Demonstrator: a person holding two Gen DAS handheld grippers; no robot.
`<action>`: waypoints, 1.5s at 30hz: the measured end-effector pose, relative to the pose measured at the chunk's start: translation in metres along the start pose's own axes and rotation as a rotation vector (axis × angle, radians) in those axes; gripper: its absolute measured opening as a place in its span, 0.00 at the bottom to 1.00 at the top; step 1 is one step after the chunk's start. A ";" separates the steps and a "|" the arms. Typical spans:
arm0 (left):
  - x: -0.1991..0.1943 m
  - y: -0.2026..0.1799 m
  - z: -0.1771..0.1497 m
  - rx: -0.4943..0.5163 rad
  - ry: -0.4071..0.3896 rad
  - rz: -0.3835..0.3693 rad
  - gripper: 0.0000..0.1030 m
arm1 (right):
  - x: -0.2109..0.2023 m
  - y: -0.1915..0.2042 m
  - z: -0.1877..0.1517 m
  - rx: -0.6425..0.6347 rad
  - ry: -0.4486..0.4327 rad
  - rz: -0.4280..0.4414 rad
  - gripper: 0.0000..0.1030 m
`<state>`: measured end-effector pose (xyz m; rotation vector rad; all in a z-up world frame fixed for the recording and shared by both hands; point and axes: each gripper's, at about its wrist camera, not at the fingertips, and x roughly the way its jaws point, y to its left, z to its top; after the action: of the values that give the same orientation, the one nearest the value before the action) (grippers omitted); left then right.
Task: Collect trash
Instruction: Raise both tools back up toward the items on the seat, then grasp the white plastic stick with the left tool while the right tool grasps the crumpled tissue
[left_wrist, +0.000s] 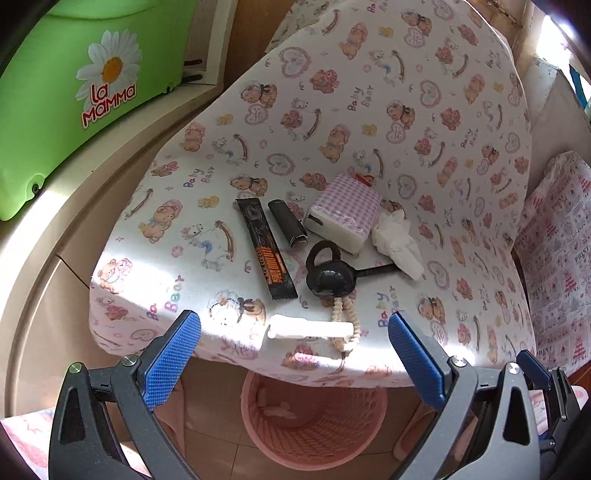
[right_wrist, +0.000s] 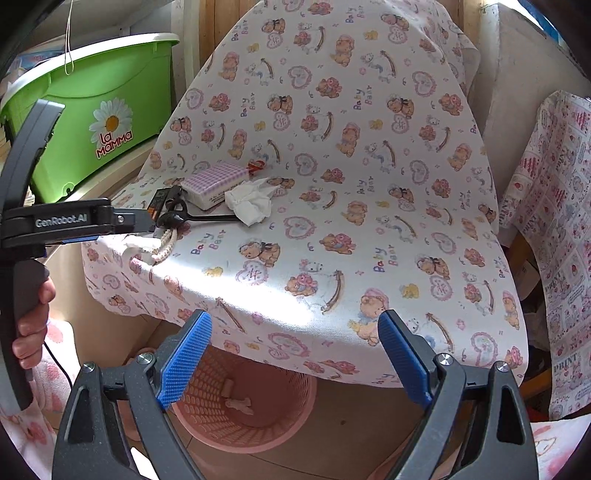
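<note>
A table with a bear-print cloth (left_wrist: 406, 110) holds a white rolled tissue (left_wrist: 310, 329) at its front edge, a crumpled white tissue (left_wrist: 397, 240), a black coffee sachet (left_wrist: 266, 248), a black lighter (left_wrist: 287, 222), a purple checked tissue pack (left_wrist: 343, 212) and black keys with a beaded cord (left_wrist: 332, 275). A pink mesh bin (left_wrist: 314, 413) stands on the floor below the front edge, with scraps inside. My left gripper (left_wrist: 295, 350) is open and empty, just before the rolled tissue. My right gripper (right_wrist: 295, 354) is open and empty over the bin (right_wrist: 243, 398). The crumpled tissue (right_wrist: 249, 205) lies far ahead.
A green "La Mamma" tub (left_wrist: 74, 92) sits on a ledge at the left. A chair with printed cloth (right_wrist: 554, 240) stands at the right. The left gripper's body and a hand (right_wrist: 33, 288) fill the left of the right wrist view.
</note>
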<state>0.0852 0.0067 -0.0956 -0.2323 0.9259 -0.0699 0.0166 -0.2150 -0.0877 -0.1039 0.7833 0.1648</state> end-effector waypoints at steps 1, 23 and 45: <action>0.001 -0.001 -0.001 0.002 -0.005 0.002 0.97 | -0.001 0.000 0.000 0.000 -0.003 -0.001 0.90; 0.014 -0.017 -0.011 0.095 -0.021 0.063 0.50 | -0.003 -0.012 0.003 0.053 -0.009 -0.019 0.90; -0.025 0.002 0.000 0.020 -0.146 0.037 0.49 | 0.019 -0.004 0.057 0.036 -0.141 0.086 0.90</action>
<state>0.0701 0.0123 -0.0762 -0.1992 0.7836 -0.0280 0.0706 -0.2079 -0.0611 -0.0239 0.6506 0.2363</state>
